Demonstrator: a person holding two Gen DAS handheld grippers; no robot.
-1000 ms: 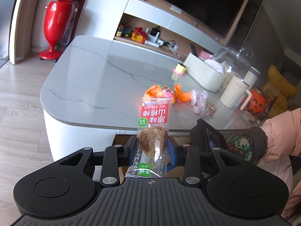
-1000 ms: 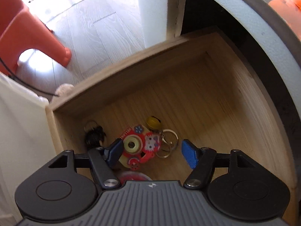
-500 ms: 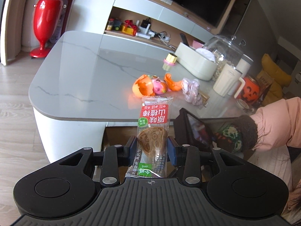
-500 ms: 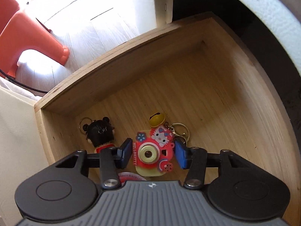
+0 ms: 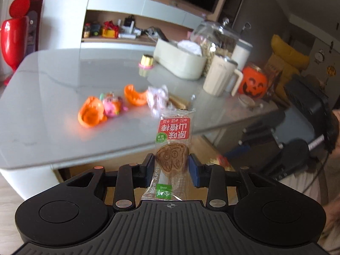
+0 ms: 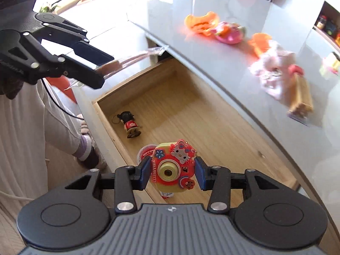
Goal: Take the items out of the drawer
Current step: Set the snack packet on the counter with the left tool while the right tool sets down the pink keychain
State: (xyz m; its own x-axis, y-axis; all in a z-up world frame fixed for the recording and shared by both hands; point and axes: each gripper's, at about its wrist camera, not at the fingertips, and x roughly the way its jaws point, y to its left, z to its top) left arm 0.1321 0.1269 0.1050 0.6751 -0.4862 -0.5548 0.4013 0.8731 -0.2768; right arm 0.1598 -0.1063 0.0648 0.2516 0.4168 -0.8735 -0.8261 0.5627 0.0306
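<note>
My left gripper (image 5: 171,165) is shut on a clear snack packet (image 5: 173,146) with a red label and a brown biscuit, held upright in front of the marble table (image 5: 53,97). My right gripper (image 6: 171,173) is shut on a red toy camera keychain (image 6: 172,167), lifted above the open wooden drawer (image 6: 191,110). In the drawer lie a black mouse figure keychain (image 6: 129,124) and a small red-lidded item (image 6: 144,152), partly hidden by the camera. The left gripper (image 6: 93,70) with the packet also shows in the right wrist view, above the drawer's far corner.
On the table lie orange shell halves (image 5: 91,111), a pink toy (image 5: 111,106), a pink fluffy thing (image 5: 158,99), a white jug (image 5: 218,77), a pumpkin pot (image 5: 252,82) and a cream box (image 5: 180,60). A person's leg and slipper (image 6: 85,148) stand beside the drawer.
The right gripper closed on the toy camera and lifted it out of the drawer toward the table edge. The left gripper, still holding the packet, swung right and nearer the table.
</note>
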